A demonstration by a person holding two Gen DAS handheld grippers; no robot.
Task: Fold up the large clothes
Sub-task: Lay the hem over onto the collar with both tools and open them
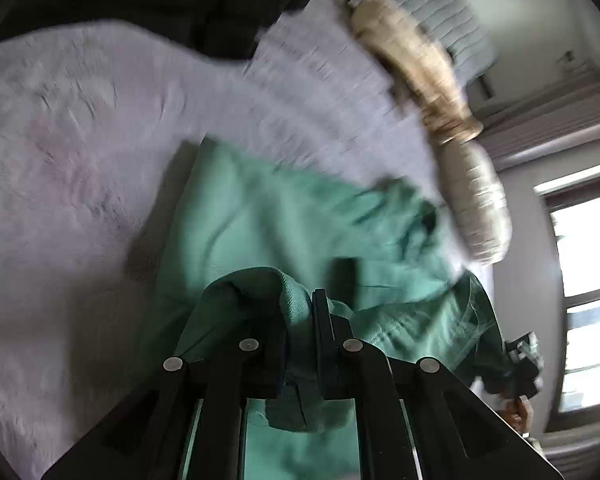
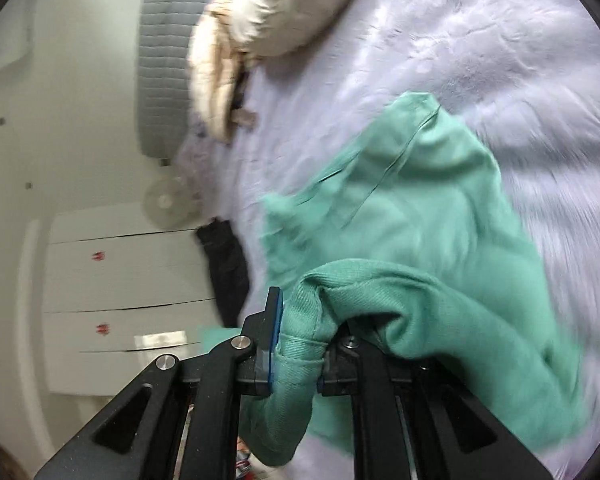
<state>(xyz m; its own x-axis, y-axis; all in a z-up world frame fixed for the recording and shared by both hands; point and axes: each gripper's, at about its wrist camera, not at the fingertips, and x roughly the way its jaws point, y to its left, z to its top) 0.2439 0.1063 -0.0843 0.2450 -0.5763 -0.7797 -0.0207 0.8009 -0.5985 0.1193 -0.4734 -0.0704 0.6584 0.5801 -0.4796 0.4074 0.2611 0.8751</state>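
Observation:
A large green garment (image 1: 259, 216) hangs over the pale fluffy bed cover (image 1: 67, 152). My left gripper (image 1: 297, 320) is shut on a bunched edge of the green garment. My right gripper (image 2: 300, 336) is shut on another hemmed edge of the same green garment (image 2: 420, 208), which drapes down to the fluffy cover (image 2: 480, 48). The right gripper also shows small at the right edge of the left wrist view (image 1: 520, 364), holding the cloth.
A cream puffer jacket (image 1: 424, 80) lies at the bed's far side and also shows in the right wrist view (image 2: 235, 36). Dark clothing (image 1: 203, 8) lies on the bed. A grey headboard (image 2: 167, 56), a white drawer unit (image 2: 127, 280), a fan (image 2: 165, 202) and a window (image 1: 584, 288) surround the bed.

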